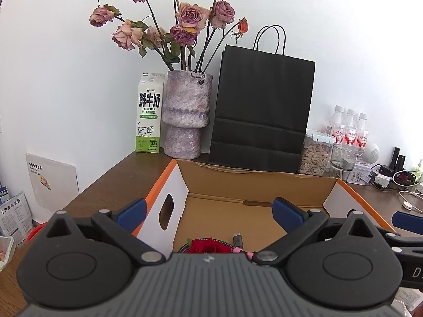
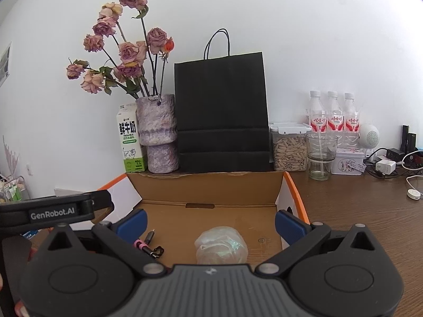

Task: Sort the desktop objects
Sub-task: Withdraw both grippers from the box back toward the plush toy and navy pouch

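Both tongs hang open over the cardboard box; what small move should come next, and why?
Probably withdraw the right tongs from the cardboard box: they are open and empty, and the iridescent crumpled wrap already lies on the box floor, as does the cable.

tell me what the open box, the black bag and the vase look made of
Open box: corrugated cardboard, raw brown inside, white and orange printed outside; a ragged torn top edge shows.
Black bag: matte paper, by its crisp fold creases and twisted cord handles.
Vase: probably ceramic or stone, going by its rough mottled purple surface without shine.
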The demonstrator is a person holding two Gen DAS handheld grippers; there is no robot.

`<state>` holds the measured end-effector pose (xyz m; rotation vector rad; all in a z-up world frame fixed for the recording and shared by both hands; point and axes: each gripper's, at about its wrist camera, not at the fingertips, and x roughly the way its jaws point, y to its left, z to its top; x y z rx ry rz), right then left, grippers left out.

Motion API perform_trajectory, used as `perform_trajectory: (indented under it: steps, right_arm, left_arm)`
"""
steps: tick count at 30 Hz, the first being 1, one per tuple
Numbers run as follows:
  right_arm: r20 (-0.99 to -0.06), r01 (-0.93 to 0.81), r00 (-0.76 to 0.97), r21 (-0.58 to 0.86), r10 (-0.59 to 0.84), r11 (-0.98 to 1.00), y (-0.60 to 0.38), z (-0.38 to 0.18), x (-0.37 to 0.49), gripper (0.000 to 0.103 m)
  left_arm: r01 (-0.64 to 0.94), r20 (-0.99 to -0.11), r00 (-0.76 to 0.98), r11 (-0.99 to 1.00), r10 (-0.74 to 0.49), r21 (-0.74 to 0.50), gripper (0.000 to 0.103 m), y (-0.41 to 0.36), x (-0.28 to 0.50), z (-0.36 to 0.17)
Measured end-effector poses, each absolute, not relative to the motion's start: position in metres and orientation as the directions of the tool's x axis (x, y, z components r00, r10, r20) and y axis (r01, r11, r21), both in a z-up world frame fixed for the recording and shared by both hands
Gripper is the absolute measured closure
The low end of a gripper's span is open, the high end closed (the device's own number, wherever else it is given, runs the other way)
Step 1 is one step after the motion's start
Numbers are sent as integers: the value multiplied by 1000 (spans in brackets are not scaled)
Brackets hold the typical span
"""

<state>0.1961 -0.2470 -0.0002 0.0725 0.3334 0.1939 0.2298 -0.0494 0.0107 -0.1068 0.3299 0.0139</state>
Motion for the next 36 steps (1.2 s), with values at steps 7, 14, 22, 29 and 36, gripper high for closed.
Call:
perform_trajectory:
  steps: [7, 14, 22, 29, 36]
  right_arm:
    - [-296, -197, 931, 88, 214, 977, -246, 2, 186, 0]
    - [-256, -191, 947, 43, 196, 981, -247, -3, 160, 0]
    - [-254, -172, 951, 26, 173, 985, -257, -10, 115, 0]
    - [-292, -203, 936, 13, 198, 979, -264, -15, 82, 0]
    - [-336, -214, 920, 5, 203, 977, -270, -21, 60, 0]
  left_arm:
    - [-16, -296, 955, 997, -5, -70, 0, -51, 218, 7]
    - [-25, -215, 977, 998, 10, -65, 0, -44, 189, 7]
    - [-35, -223, 975, 997, 21, -62, 0, -34, 158, 0]
    - [-63, -269, 962, 995, 41, -72, 0, -23, 141, -11]
    - [-81, -276, 959, 995, 62, -59, 0, -17, 117, -15]
